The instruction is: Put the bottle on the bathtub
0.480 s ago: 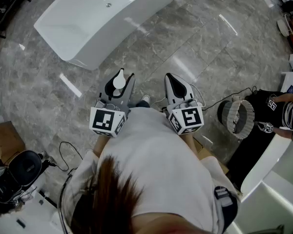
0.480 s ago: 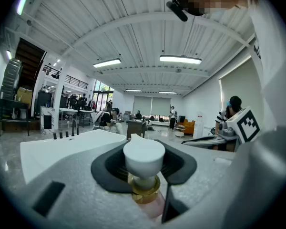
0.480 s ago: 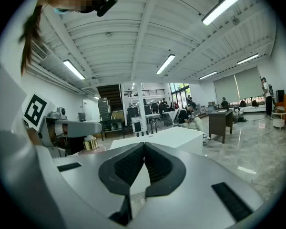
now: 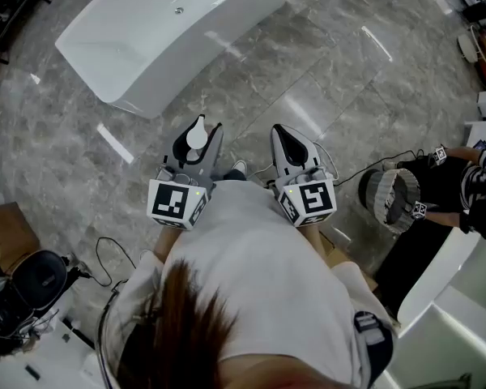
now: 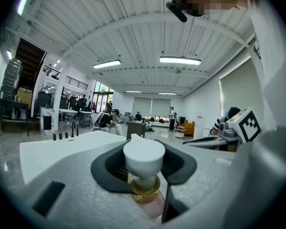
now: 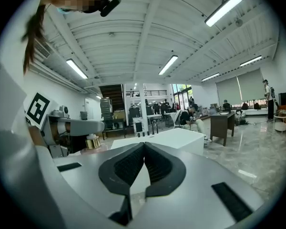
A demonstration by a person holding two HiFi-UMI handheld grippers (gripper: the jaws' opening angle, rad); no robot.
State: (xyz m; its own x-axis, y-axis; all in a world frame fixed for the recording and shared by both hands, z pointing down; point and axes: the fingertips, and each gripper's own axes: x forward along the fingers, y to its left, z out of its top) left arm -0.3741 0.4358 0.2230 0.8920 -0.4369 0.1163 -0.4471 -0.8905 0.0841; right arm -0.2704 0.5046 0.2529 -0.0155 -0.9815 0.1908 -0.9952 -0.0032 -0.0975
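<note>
The bottle (image 4: 196, 137) has a white round cap, a gold collar and a pinkish body. My left gripper (image 4: 201, 125) is shut on it, held level in front of my chest. In the left gripper view the bottle (image 5: 144, 157) stands upright between the dark pads (image 5: 181, 165) of the left gripper (image 5: 144, 142). The white bathtub (image 4: 170, 31) lies ahead on the floor, at the upper left. It also shows as the bathtub (image 5: 57, 149) and the bathtub (image 6: 169, 138). My right gripper (image 4: 282, 130) is beside the left one; its tips meet, right gripper (image 6: 144, 145) shut and empty.
Grey marble floor (image 4: 308, 71) stretches between me and the tub. A person in black (image 4: 458, 189) crouches at the right with a white ring-shaped object (image 4: 393, 198). A second white tub edge (image 4: 437, 270) is at lower right. A cardboard box (image 4: 8, 233), a black device (image 4: 36, 282) and a cable (image 4: 113, 250) lie at lower left.
Both grippers stay almost where they were, the bottle still held. The person at the right has moved an arm and shifted a little.
</note>
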